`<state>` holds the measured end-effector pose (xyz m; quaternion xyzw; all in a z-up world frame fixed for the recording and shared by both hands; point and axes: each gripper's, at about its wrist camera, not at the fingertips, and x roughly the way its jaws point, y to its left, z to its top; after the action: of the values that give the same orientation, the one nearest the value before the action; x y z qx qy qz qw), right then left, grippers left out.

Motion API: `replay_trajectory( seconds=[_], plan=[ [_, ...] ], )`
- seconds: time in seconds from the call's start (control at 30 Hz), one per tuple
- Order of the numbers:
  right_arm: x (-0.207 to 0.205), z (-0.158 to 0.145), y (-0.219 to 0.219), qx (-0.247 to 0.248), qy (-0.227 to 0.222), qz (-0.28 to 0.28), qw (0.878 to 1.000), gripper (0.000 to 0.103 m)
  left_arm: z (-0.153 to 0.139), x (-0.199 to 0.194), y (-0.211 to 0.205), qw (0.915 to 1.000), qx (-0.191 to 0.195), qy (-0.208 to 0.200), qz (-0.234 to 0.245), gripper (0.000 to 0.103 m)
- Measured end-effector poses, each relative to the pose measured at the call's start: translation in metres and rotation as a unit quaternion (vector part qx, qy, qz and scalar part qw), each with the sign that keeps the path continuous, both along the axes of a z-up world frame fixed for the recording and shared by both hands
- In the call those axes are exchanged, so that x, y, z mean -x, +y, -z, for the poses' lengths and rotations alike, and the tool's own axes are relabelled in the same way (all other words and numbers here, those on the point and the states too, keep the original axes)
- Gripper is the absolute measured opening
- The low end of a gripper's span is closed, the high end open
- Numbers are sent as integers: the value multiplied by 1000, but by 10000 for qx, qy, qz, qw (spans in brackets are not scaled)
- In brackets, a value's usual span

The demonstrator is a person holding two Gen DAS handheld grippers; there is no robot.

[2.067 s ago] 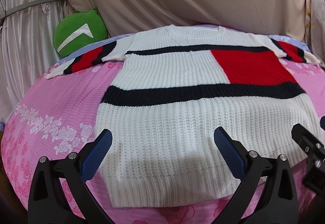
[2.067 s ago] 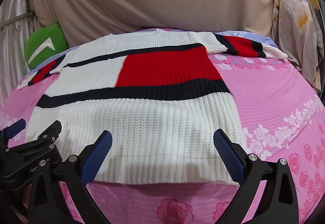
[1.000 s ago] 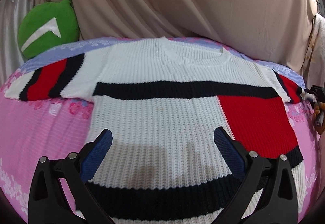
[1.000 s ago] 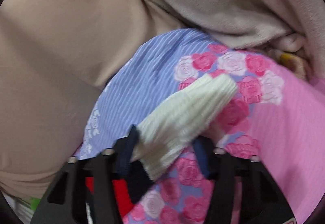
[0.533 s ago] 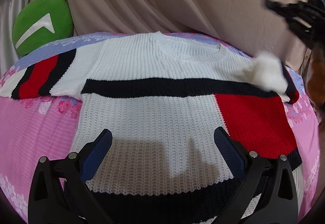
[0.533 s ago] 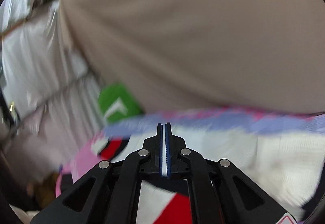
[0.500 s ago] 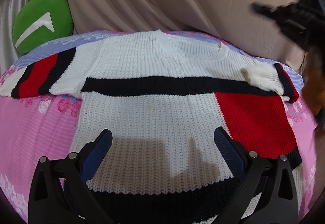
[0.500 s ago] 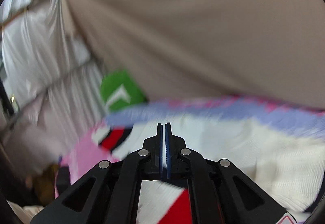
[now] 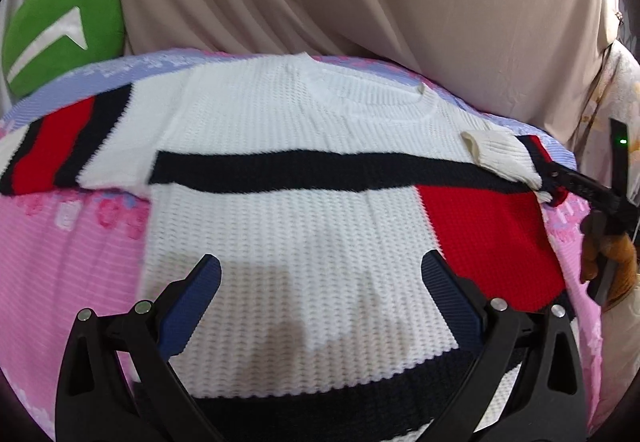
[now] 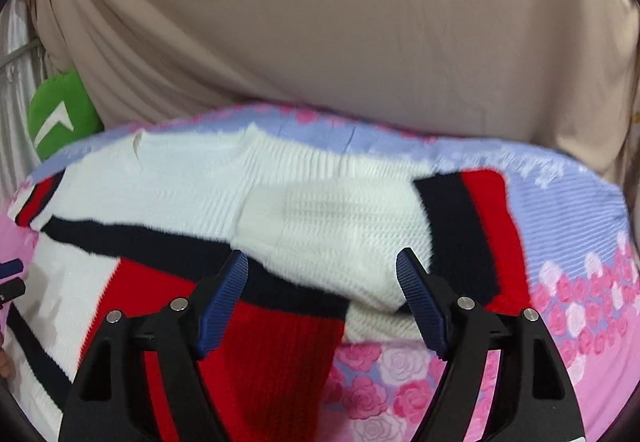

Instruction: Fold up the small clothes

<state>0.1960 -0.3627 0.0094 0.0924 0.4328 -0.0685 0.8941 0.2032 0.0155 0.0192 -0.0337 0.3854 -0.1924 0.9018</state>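
Note:
A white knit sweater (image 9: 304, 234) with navy stripes and a red block lies flat on the pink floral bedsheet (image 9: 60, 262). Its left sleeve (image 9: 60, 145) is spread out. The right sleeve (image 10: 340, 230) lies folded inward over the shoulder, its white cuff (image 9: 496, 153) on the navy stripe. My left gripper (image 9: 322, 274) hangs open over the white middle, holding nothing. My right gripper (image 10: 322, 260) hovers just above the folded sleeve with its jaws opening. The sleeve shows between the fingers, but the pads do not press it. The left wrist view shows the right gripper (image 9: 560, 181) at the sleeve's fold.
A green cushion (image 9: 60, 37) leans at the back left. Beige draped cloth (image 10: 340, 21) rises behind the bed. Floral fabric (image 9: 624, 101) hangs at the far right. A person's hand (image 9: 612, 254) holds the right gripper at the bed's right side.
The right gripper carried the right sleeve inward, let it drop onto the sweater, rolled level and went from shut to open. The left gripper stayed about where it was.

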Motion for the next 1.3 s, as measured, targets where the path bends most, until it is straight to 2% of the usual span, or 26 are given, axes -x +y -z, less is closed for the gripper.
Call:
replay_trajectory(
  seconds=[0.17, 0.2, 0.23, 0.27, 0.3, 0.33, 0.4, 0.47, 0.53, 0.57, 0.63, 0.73, 0.77, 0.87, 0.9, 0.93, 0.97, 1.0, 1.03, 1.07, 1.13, 1.23, 1.3],
  plan=[
    [-44, 39, 21, 107, 449, -174, 9988, 74, 13, 11, -8, 9995, -307, -9, 121, 98],
    [-55, 46, 29, 249, 564, -103, 9980, 58, 14, 12, -7, 9994, -325, -15, 124, 98],
    [-62, 48, 31, 357, 651, -53, 9972, 29, 15, 13, -4, 9994, -334, -26, 112, 98],
    [-68, 44, 29, 248, 691, -32, 9973, 17, 16, 13, -2, 9994, -336, -35, 93, 98],
    [-72, 38, 30, 122, 633, 35, 9979, 11, 16, 13, 1, 9995, -323, -40, 59, 98],
    [-74, 24, 31, 30, 448, 80, 9990, 10, 16, 12, 4, 9996, -289, -35, 34, 98],
    [-80, -10, 48, -240, -55, -93, 9997, 10, 15, 9, 10, 9998, -170, -27, -28, 98],
    [-88, -42, 73, -786, -504, -484, 9945, 10, 12, 7, 13, 9999, -101, -62, -62, 98],
    [-99, -53, 105, -1208, -658, -926, 9862, 11, 9, 3, 16, 9998, -87, -107, -139, 98],
    [-106, -49, 124, -1420, -576, -1194, 9809, 12, 9, 2, 18, 9998, -77, -103, -173, 98],
    [-123, -20, 169, -1708, -181, -1731, 9698, 17, 9, 0, 22, 9997, -37, -47, -256, 98],
    [-128, 36, 222, -1423, 643, -2119, 9647, 17, 11, -6, 30, 9992, 17, 104, -381, 98],
    [-120, 40, 227, -1318, 667, -2142, 9656, 17, 11, -8, 33, 9991, 56, 158, -394, 98],
    [-88, 15, 198, -1482, 198, -1963, 9691, 18, 5, -17, 45, 9984, 242, 242, -456, 98],
    [-75, 0, 176, -1561, -72, -1771, 9717, 25, 2, -20, 47, 9983, 272, 224, -463, 98],
    [-62, -14, 153, -1559, -318, -1565, 9748, 40, -1, -24, 48, 9982, 286, 190, -485, 98],
    [-41, -29, 124, -1452, -601, -1235, 9798, 50, -6, -29, 48, 9983, 302, 141, -486, 98],
    [-24, -38, 97, -1291, -808, -894, 9843, 65, -9, -33, 46, 9984, 308, 104, -462, 98],
    [-12, -44, 73, -1150, -926, -594, 9873, 70, -11, -40, 43, 9985, 307, 79, -440, 98],
    [1, -46, 49, -1039, -969, -281, 9895, 70, -13, -45, 40, 9986, 327, 81, -400, 98],
    [25, -36, -2, -1148, -865, 344, 9890, 70, -12, -60, 28, 9985, 410, 194, -291, 98],
    [50, -7, -59, -1660, -643, 1065, 9782, 71, 0, -90, 11, 9963, 608, 557, -241, 98],
    [50, 15, -73, -1891, -456, 1311, 9721, 71, 12, -109, -1, 9945, 646, 798, -215, 98]
  ],
)
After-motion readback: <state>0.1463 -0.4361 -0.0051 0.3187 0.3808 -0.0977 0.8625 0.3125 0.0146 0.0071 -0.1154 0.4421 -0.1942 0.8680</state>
